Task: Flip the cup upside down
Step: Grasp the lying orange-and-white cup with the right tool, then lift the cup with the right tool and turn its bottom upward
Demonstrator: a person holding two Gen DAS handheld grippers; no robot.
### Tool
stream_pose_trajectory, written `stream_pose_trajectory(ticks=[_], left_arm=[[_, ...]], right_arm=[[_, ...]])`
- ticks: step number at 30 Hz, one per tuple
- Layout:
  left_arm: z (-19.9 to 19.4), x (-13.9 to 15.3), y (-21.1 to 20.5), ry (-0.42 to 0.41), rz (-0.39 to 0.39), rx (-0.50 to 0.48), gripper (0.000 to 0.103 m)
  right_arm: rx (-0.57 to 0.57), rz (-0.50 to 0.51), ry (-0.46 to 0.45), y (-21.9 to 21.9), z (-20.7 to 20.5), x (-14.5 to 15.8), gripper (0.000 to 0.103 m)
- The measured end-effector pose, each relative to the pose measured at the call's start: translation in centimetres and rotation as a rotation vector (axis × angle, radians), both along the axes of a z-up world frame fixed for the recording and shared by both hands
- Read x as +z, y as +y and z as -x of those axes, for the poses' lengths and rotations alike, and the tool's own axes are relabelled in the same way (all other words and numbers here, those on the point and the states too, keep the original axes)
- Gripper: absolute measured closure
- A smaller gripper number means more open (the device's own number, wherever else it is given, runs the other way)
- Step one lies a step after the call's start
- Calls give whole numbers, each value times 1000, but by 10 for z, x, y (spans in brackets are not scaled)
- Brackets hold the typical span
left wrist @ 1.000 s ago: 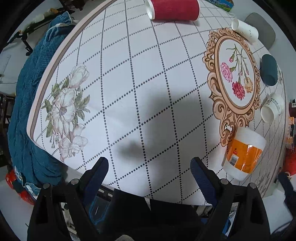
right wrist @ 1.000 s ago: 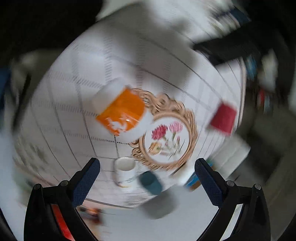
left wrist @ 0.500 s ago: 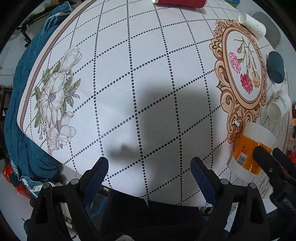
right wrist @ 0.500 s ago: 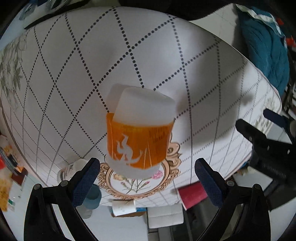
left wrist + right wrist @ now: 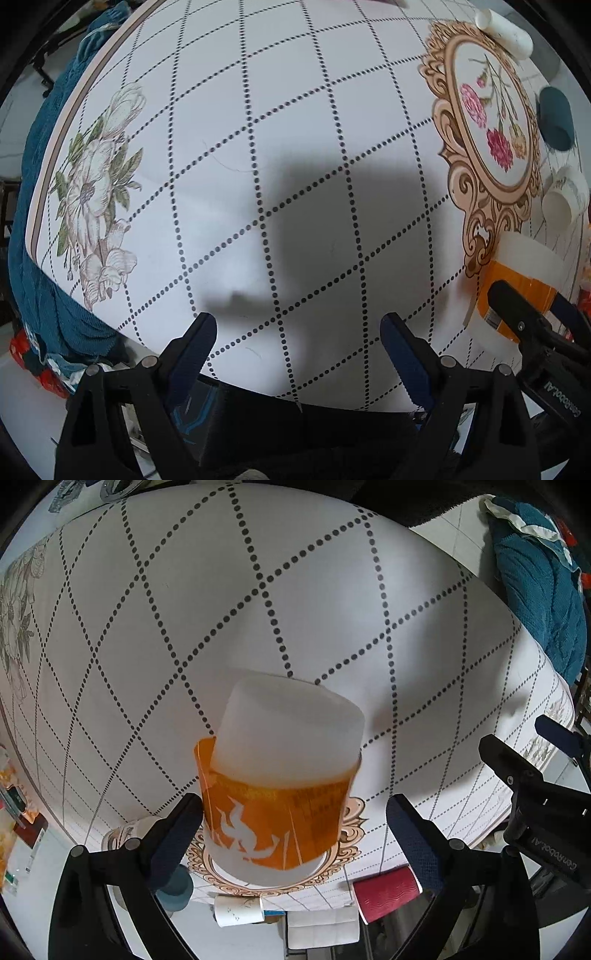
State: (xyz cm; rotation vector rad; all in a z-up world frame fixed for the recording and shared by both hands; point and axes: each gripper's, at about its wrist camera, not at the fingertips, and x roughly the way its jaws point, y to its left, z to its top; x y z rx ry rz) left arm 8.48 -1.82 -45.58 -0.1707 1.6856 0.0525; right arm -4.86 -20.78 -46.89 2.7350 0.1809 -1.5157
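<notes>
A white plastic cup with an orange label (image 5: 280,790) lies on its side on the patterned tablecloth (image 5: 258,590), beside the ornate floral medallion. My right gripper (image 5: 293,823) is open and straddles the cup's lower part, fingers on either side, not closed on it. In the left wrist view the same cup (image 5: 524,280) shows at the far right with the right gripper's finger (image 5: 517,306) across it. My left gripper (image 5: 299,332) is open and empty above the table's near edge.
Other cups lie on the table: a dark red one (image 5: 386,893), a teal one (image 5: 556,118), a small white mug (image 5: 565,199) and a white paper cup (image 5: 504,29). A teal blanket (image 5: 33,221) hangs off the table's left edge.
My right gripper has closed in on the orange-labelled cup until its fingers flank it. The left gripper has drifted slightly closer to the table.
</notes>
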Motion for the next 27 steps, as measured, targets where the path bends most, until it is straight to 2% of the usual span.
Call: stream_pose_trajectory(ticks=[7,15,20,27], left_arm=[[0,-11,-17,17,-13,-57,12],[12,-29,-15,30,-20,-56,12],[17,-26,-11,34,-22,-39,12],[29,-27,-4,35,-28,-33,12]], right_arm=[[-9,11,1,-1,2,-8,13],[1,8,-6,-1,2,-16,19],[1,9,-11,-4,0,-21,26],[-27,6,-9,5,2,-25,27]])
